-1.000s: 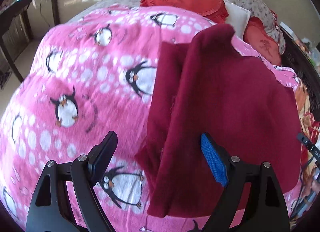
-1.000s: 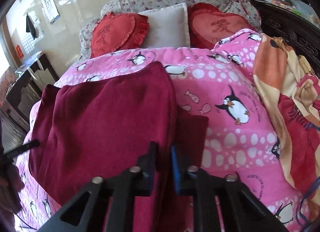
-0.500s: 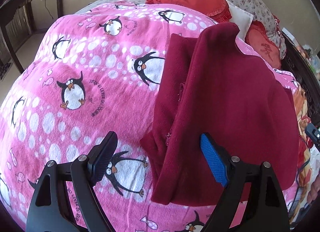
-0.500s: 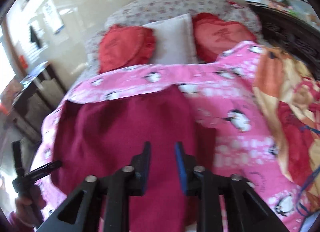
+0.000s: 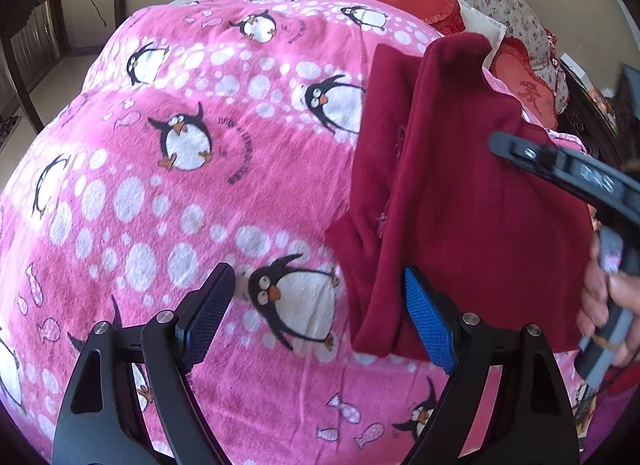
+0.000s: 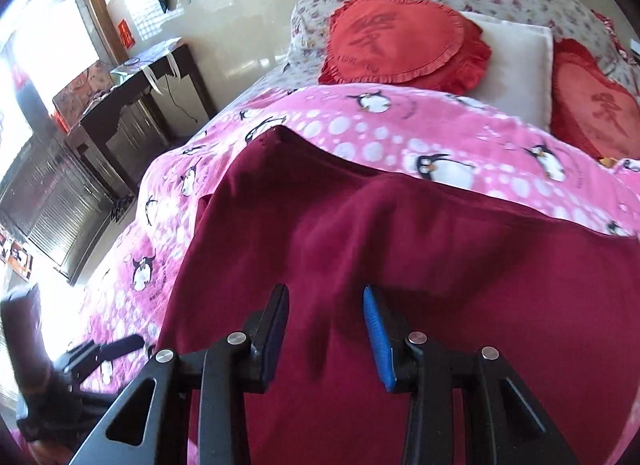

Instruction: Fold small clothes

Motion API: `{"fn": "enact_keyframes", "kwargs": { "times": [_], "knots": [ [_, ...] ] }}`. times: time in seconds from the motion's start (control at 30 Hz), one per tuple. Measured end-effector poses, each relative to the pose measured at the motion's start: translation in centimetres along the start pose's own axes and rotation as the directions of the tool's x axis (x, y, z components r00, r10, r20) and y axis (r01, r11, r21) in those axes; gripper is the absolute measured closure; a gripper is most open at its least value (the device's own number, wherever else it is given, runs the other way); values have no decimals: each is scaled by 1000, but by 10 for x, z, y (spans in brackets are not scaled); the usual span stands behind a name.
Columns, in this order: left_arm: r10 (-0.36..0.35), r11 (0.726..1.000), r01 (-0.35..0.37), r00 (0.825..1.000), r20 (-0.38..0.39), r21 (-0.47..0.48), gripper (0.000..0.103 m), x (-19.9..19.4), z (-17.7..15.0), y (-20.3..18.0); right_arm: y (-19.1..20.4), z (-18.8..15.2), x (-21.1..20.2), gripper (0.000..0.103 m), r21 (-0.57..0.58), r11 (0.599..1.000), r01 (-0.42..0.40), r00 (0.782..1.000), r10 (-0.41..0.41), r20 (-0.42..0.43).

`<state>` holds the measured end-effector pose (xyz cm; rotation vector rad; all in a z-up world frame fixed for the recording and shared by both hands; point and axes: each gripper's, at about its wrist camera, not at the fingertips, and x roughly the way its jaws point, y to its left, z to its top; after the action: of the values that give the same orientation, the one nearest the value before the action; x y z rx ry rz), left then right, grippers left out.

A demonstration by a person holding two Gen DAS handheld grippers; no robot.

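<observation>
Maroon garment point(image 6: 420, 265) lies folded on a pink penguin-print blanket point(image 5: 200, 193) on the bed. In the right wrist view it fills the space ahead of and beneath the jaws. In the left wrist view it lies to the right of the jaws, with its near left edge just ahead of the blue right-hand pad.

Left gripper point(image 5: 316, 321): jaws spread wide, nothing between them except blanket and a printed penguin. No contact with the garment can be made out.

Right gripper point(image 6: 326, 325): jaws have just been opening and now stand partly apart. Only the cloth surface shows in the gap, and no fold is pinched. Whether the pads touch the cloth cannot be told. In the left wrist view, a hand point(image 5: 608, 305) holds this tool at the right edge, over the garment.

Writing: curved dark text beside the blanket's penguins is too small to read. The heart cushion point(image 6: 404, 45) beyond the jaws carries a large Chinese character and, along its lower rim, small letters that seem to read "I LOVE YOU". A second heart cushion point(image 6: 596, 105) to the right bears the same kind of character. A white pillow point(image 6: 516, 61) sits between them.
</observation>
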<state>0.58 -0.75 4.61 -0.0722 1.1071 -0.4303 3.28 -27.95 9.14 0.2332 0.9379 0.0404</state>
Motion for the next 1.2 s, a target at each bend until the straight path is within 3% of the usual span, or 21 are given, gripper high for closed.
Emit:
{"fn": "enact_keyframes", "kwargs": {
  "times": [0.1,0.2,0.4,0.63,0.73,1.0,1.07,1.2],
  "knots": [
    [-4,1000,4,1000,4,2,18,-2,-7,5,-1,11,22,66,16,1000,15,1000,-14,-22],
    [-13,1000,13,1000,6,-10,18,-6,-10,7,9,22,16,65,-21,998,52,998,-53,-21],
    [-11,1000,12,1000,13,-24,18,-7,-14,7,31,30,-2,64,-66,998,-3,1000,5,28],
    [-19,999,20,1000,6,-27,18,-4,-10,5,63,48,35,64,-118,993,3,1000,-3,1],
    [-22,999,22,1000,8,-32,18,-3,-8,5,64,54,63,63,-87,996,21,998,-26,-58],
    [-25,999,25,999,21,-19,17,4,0,5,67,59,49,47,0,999,-39,996,39,-78],
    [-25,999,26,999,24,-24,17,4,0,4,74,59,49,38,-12,999,-30,996,29,-80],
    [-34,999,35,999,27,-29,17,3,-3,6,89,59,63,31,-57,998,30,994,-35,-105]
  ]
}}
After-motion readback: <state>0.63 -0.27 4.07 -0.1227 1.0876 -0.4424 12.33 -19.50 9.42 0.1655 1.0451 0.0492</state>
